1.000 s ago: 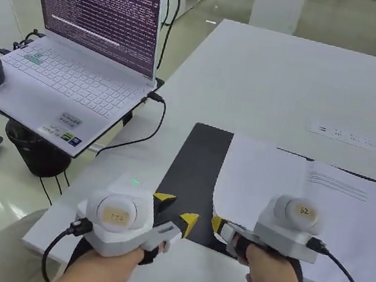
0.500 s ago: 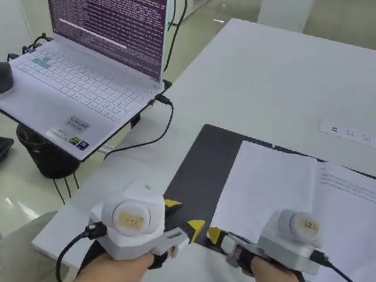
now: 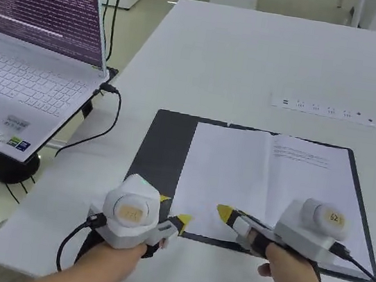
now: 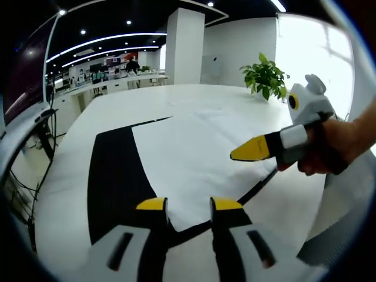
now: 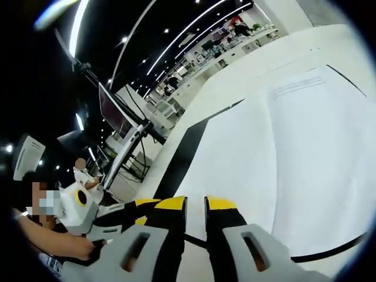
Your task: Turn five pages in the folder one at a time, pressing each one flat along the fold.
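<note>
Two hazards stand out at this stage. First, we judge that the folder [image 3: 166,153], which lies open on the white surface [image 3: 255,59] with its black cover bare at the left and its sheets flat, may slide when a sheet is lifted, because nothing visibly pins it down. Second, a pointed tip dragged across paper could crease or tear a sheet, or catch more than one sheet at once, which would spoil the count of five. The left tongs [image 3: 174,209] sit at the folder's near left corner, jaws apart with nothing between them. In the left gripper view, the near corner of the left page [image 4: 185,155] lies just below that gap. The right tongs [image 3: 224,211] point leftward above the near edge of that page, jaws drawn almost together on nothing. We cannot tell whether the tip touches the paper. The left hand [image 3: 122,258] and the right hand [image 3: 287,271] are held low at the near edge of the surface, with the two tools angled inward toward each other. The fold [image 3: 265,173] runs away from us between the left page and the printed right page [image 3: 311,190], well apart from both tips, so we expect pressing to need a forward reach. The laptop cable [image 3: 110,119] lies near the cover's left edge and could snag a sweeping left arm.
</note>
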`<state>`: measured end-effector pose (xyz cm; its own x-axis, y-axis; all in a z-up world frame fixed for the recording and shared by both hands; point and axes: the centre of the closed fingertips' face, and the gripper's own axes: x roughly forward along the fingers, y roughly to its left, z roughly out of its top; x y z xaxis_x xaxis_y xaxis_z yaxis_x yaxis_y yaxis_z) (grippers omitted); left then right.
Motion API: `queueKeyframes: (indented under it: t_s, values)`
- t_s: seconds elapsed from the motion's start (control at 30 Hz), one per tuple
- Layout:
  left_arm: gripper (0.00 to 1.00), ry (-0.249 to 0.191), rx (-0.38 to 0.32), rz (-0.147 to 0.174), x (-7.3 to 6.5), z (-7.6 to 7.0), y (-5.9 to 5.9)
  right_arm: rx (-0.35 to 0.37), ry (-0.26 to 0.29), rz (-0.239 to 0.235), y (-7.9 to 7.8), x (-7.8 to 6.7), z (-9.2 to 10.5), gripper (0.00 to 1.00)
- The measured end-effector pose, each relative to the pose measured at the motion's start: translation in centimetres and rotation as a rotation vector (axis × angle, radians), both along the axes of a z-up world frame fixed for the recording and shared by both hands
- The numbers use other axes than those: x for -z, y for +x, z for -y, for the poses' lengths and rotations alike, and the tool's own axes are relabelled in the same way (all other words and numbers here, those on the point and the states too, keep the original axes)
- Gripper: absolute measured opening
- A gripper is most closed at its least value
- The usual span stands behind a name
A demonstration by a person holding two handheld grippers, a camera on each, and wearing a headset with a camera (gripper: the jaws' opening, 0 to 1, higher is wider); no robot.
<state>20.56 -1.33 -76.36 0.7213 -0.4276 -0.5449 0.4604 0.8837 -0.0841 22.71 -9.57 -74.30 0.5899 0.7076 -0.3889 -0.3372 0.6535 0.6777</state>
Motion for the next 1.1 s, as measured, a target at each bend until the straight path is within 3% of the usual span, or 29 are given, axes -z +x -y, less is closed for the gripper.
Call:
queueKeyframes:
  t_s: [0.13,0.23,0.27,0.3,0.37,0.47,0.53,0.77,0.8,1.1]
  values:
    - [0.25,0.027,0.01,-0.016,1.4,0.5,0.1,0.028,0.0,0.001,0.8,0.0,2.0,0.07]
    - [0.28,0.048,-0.009,-0.056,2.5,0.2,-0.1,0.037,0.005,-0.019,1.3,0.4,3.0,0.08]
    - [0.27,0.045,-0.008,-0.012,2.2,0.1,0.3,0.04,0.015,-0.019,1.5,0.4,3.3,0.08]
    - [0.25,0.042,-0.023,-0.037,2.5,-0.1,0.0,0.041,0.017,-0.017,1.7,0.4,3.4,0.08]
    - [0.22,0.08,-0.004,-0.003,2.5,-0.4,0.1,0.041,0.004,-0.023,2.1,0.8,3.8,0.08]
    - [0.22,0.055,-0.001,0.008,2.5,-0.5,0.0,0.046,0.009,-0.036,2.9,1.1,4.1,0.07]
    - [0.22,0.064,0.011,0.02,2.5,-0.3,0.0,0.047,0.011,-0.038,3.4,1.2,4.1,0.07]
    - [0.22,0.079,0.022,0.03,2.3,-0.3,-0.1,0.049,0.012,-0.06,5.2,1.5,4.0,0.06]
    - [0.22,0.08,0.021,0.03,2.3,-0.3,0.0,0.051,0.02,-0.073,6.6,1.8,4.1,0.06]
    - [0.22,0.094,0.023,0.029,2.5,-0.4,0.0,0.083,0.057,-0.138,7.2,2.1,3.8,0.0]
